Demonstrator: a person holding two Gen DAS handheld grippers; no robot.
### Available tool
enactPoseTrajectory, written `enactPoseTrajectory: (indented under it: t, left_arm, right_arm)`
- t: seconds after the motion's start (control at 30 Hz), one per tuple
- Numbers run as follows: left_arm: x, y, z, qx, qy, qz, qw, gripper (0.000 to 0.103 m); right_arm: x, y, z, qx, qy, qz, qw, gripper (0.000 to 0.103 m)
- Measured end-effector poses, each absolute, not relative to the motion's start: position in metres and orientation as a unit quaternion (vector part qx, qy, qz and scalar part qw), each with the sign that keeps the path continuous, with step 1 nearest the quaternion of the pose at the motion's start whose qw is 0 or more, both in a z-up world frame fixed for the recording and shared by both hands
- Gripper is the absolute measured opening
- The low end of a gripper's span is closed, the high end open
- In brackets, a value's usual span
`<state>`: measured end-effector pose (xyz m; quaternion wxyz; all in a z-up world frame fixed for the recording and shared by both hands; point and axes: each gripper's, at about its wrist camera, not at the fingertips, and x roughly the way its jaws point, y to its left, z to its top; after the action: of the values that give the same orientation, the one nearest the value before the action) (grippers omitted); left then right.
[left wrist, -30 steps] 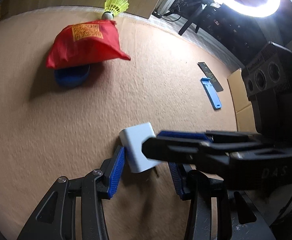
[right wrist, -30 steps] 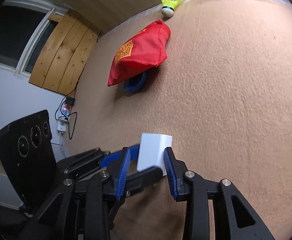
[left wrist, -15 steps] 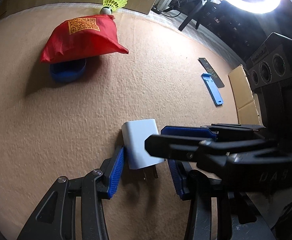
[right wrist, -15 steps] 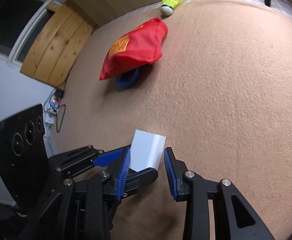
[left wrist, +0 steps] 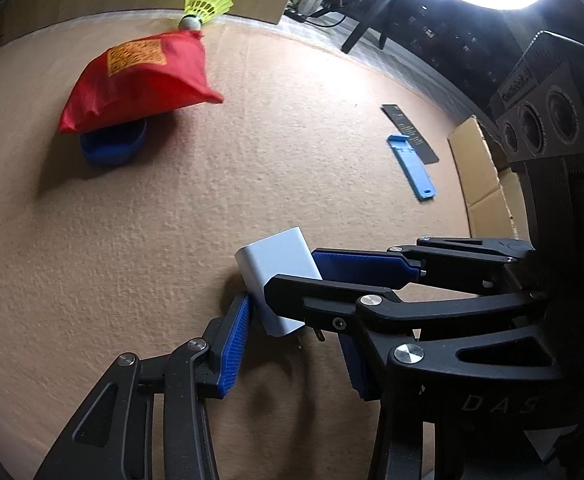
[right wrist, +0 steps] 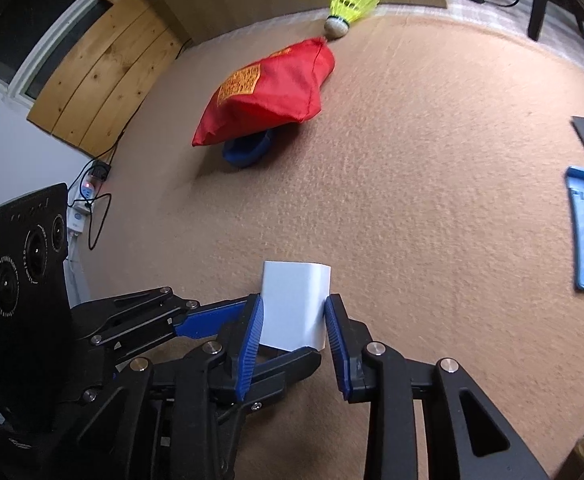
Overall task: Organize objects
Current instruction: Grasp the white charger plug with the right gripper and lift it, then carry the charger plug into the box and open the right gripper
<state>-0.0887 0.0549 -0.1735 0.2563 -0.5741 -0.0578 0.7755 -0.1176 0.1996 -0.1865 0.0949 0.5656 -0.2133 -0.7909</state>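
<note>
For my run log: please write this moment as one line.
right gripper: shut on white charger | left gripper: open beside it | table

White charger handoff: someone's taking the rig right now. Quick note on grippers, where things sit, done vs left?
Right gripper: shut on the white charger, blue pads on both its sides.
Left gripper: open, straddling the charger's prong end; only its left pad looks to touch.
Far side of mat: red pouch lying over the blue dish, shuttlecock behind it.
To the right: light blue strip beside the black strip.
Done: charger gripped. Left: placing it; the rest looks untouched.
</note>
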Motion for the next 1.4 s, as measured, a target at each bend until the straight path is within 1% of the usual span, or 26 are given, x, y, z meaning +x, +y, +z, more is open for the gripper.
enactPoseTrajectory:
  t: [0.17,0.37,0.7,1.07,1.4]
  left_arm:
    - [-0.087,0.073,-0.157,-0.564,-0.049,0.778,0.272,0.046]
    - [-0.088,0.113,-0.131,-0.544,-0.032,0.78,0.309,0.045]
    - [-0.085,0.212,-0.097,-0.515,0.002,0.768,0.38,0.045]
    - [-0.085,0.328,-0.085,-0.5,0.026,0.746,0.439,0.044]
    - [-0.097,0.404,-0.097,-0.501,0.041,0.736,0.453,0.045]
  right_arm:
    - [-0.104,0.218,-0.166,0.544,-0.219,-0.807,0.076,0.029]
    - [-0.081,0.255,-0.136,0.514,-0.228,-0.826,0.038,0.029]
    - [-0.027,0.331,-0.1,0.47,-0.247,-0.846,-0.038,0.029]
    - [0.018,0.422,-0.087,0.432,-0.285,-0.848,-0.115,0.029]
    - [0.031,0.481,-0.099,0.42,-0.306,-0.842,-0.145,0.029]
